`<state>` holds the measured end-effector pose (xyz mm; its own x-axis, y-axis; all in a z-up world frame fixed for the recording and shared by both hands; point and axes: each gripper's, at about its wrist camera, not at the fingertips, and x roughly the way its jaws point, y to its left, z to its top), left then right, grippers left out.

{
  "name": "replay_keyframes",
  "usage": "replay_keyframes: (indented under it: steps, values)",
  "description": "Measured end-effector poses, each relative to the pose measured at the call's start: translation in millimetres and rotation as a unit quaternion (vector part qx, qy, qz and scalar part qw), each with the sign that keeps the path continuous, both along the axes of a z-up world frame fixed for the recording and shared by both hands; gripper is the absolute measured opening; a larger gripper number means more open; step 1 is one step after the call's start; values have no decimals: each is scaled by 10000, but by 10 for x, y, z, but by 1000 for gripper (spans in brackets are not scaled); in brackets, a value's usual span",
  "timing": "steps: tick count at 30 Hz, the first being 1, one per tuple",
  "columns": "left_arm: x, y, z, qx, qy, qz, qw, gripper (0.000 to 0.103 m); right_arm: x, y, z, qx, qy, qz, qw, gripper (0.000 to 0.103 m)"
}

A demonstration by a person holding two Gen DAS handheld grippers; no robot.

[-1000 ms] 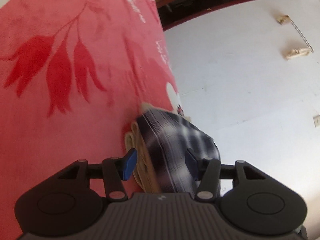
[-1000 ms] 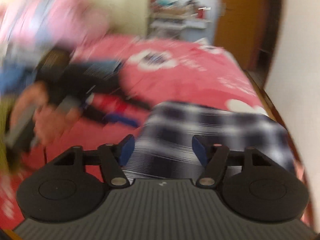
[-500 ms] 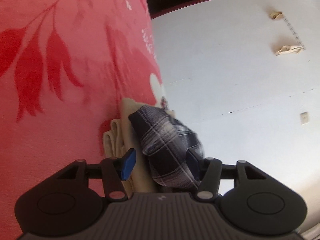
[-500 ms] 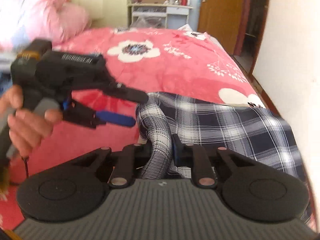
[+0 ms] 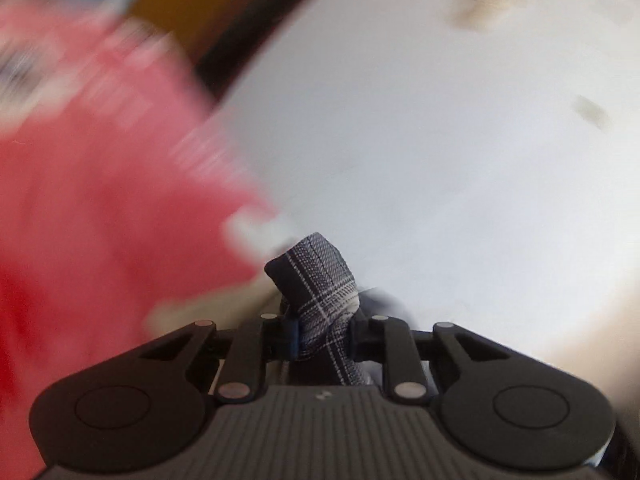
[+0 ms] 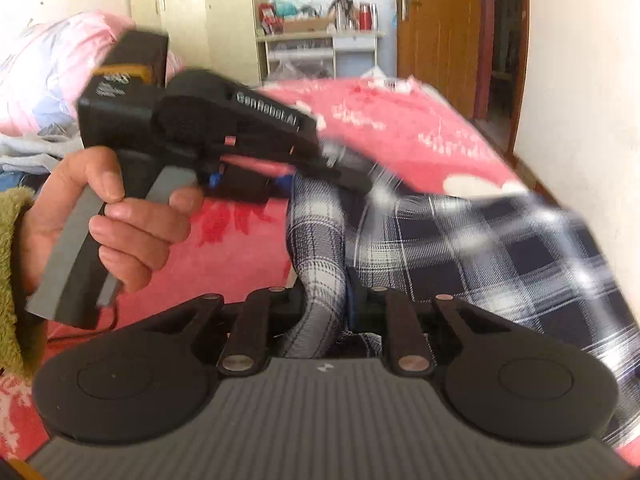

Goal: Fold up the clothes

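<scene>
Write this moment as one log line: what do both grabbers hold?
left gripper: jaws closing on plaid garment | right gripper: jaws shut on plaid garment | surface: red bedspread

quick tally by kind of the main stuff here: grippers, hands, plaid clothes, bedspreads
grippers: 2, left gripper closing on plaid garment, right gripper shut on it
hands: 1
plaid garments: 1
red bedspreads: 1
total: 5

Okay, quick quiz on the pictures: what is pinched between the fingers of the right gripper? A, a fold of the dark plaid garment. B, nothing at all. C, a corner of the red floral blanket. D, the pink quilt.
A: in the right wrist view the right gripper is closed on a bunched fold of the plaid garment, which spreads across the red blanket.
</scene>
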<state>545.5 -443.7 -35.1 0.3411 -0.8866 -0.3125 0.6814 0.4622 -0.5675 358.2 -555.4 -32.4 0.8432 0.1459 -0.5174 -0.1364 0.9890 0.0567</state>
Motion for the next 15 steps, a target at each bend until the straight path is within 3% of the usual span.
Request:
replay_keyframes:
  steps: [2, 4, 6, 7, 8, 10, 13, 15]
  values:
    - [-34, -22, 47, 36, -535, -116, 9985, 22, -44, 13, 45, -31, -193, 16, 9998, 15]
    - [62, -27, -91, 371, -491, 83, 9981, 24, -8, 21, 34, -59, -214, -16, 9998, 15]
    - [220, 79, -359, 727, 71, 545, 9958, 27, 97, 14, -57, 75, -7, -7, 10000, 20]
    - [297, 170, -476, 730, 389, 821, 9932, 28, 186, 9, -142, 183, 211, 30, 9996, 25]
    - [352, 285, -550, 574, 705, 1000, 9908, 39, 276, 5, -227, 292, 428, 67, 9986, 28]
    - [435, 543, -635, 265, 1228, 1351, 9828, 40, 337, 3, -290, 447, 536, 85, 9975, 33]
    - [273, 942, -359, 50, 987, 1851, 9777, 40, 266, -51, -203, 674, 485, 148, 9964, 46]
    - [119, 1032, -171, 46, 716, 1873, 9797, 40, 142, -202, -96, 1007, 310, 81, 9944, 46]
